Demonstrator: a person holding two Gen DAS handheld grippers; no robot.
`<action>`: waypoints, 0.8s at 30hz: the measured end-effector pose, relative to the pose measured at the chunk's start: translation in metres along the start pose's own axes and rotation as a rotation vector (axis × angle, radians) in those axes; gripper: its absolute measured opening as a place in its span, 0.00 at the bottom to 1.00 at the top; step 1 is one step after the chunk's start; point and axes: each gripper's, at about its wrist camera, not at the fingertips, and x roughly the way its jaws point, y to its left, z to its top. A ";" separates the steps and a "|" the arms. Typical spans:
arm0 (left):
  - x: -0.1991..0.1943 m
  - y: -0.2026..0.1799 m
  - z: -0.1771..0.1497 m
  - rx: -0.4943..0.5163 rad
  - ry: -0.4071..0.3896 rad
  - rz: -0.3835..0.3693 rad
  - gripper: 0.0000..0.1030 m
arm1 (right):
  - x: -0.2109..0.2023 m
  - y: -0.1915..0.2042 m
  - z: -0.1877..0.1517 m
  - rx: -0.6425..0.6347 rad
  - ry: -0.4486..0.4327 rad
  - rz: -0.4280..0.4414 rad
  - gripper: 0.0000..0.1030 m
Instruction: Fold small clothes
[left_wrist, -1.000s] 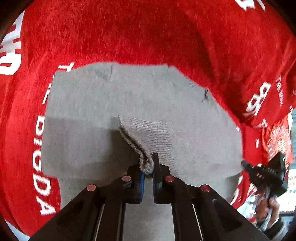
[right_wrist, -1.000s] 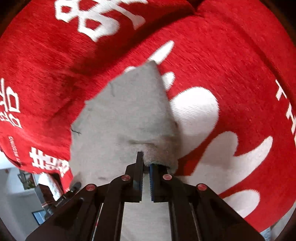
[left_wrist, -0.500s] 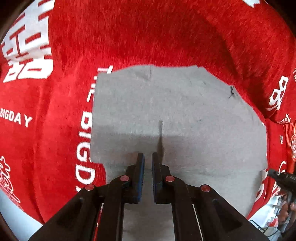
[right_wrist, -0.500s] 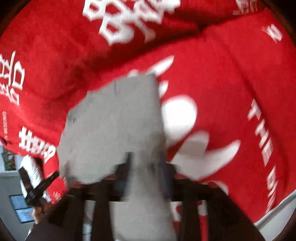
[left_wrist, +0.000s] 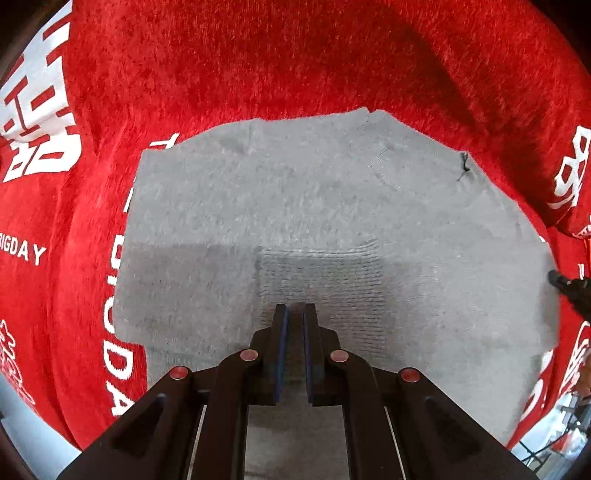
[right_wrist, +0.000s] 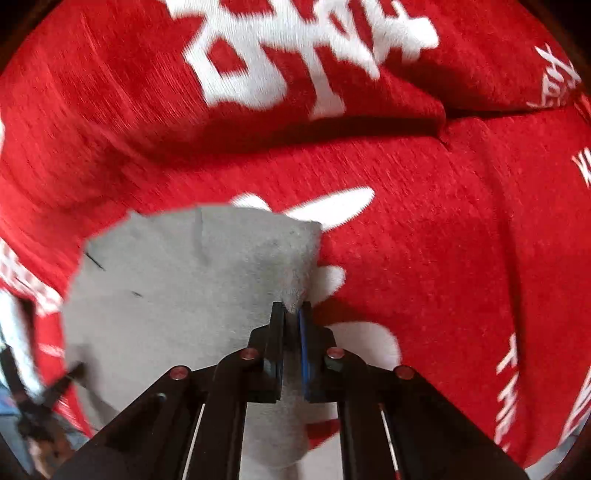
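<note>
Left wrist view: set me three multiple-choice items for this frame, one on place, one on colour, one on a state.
1. The grey cloth lies: A in a basket; B on a red blanket; C on bare wood.
2. The blanket's lettering is: A white; B yellow; C black.
3. The left gripper is: A wide open; B clamped on a hanger; C shut, pinching nothing.
Answers: 1 B, red pile surrounds the cloth; 2 A, white characters show at the edges; 3 C, its pads nearly meet above flat cloth.
</note>
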 end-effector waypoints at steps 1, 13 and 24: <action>0.001 -0.001 -0.001 0.005 -0.002 0.004 0.08 | 0.001 -0.002 -0.001 0.007 -0.006 0.009 0.08; -0.008 -0.005 0.006 0.049 -0.005 0.035 0.08 | -0.040 0.016 -0.052 0.021 -0.006 0.063 0.08; 0.005 -0.020 -0.012 0.106 0.008 0.073 0.08 | -0.025 0.023 -0.075 0.024 0.049 0.029 0.09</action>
